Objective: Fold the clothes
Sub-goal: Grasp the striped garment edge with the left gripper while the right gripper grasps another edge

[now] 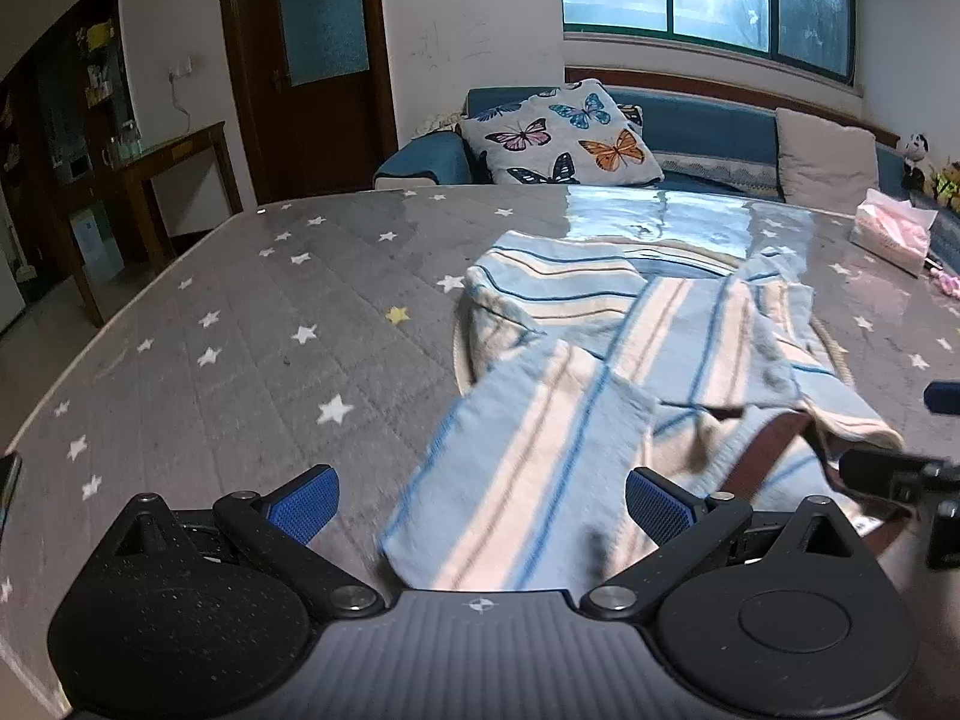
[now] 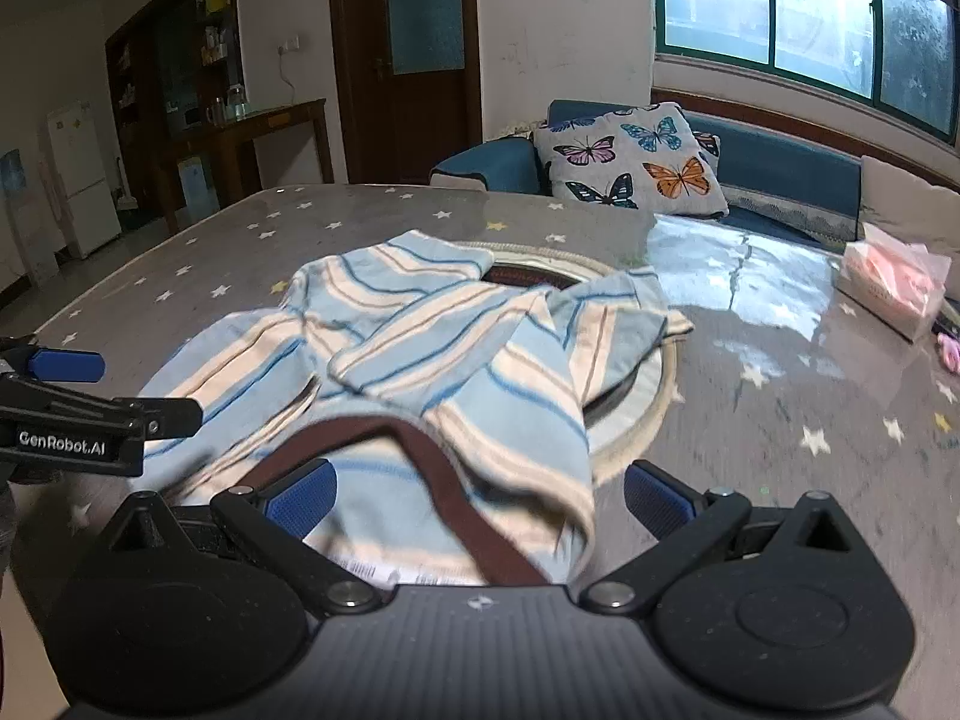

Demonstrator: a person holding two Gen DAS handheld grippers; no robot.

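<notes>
Rumpled blue-and-cream striped garment (image 2: 420, 354) with brown waistband (image 2: 444, 480) at table (image 1: 210, 324) centre, left gripper (image 1: 480, 504) spread wide over its 6 o'clock edge, right gripper (image 2: 477, 498) likewise released, tissue pack (image 2: 894, 288) at 2 o'clock

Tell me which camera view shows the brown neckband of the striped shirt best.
The right wrist view: the brown neckband curves as a long loop between the open fingers. The left wrist view shows only a short piece near the right edge.
</notes>
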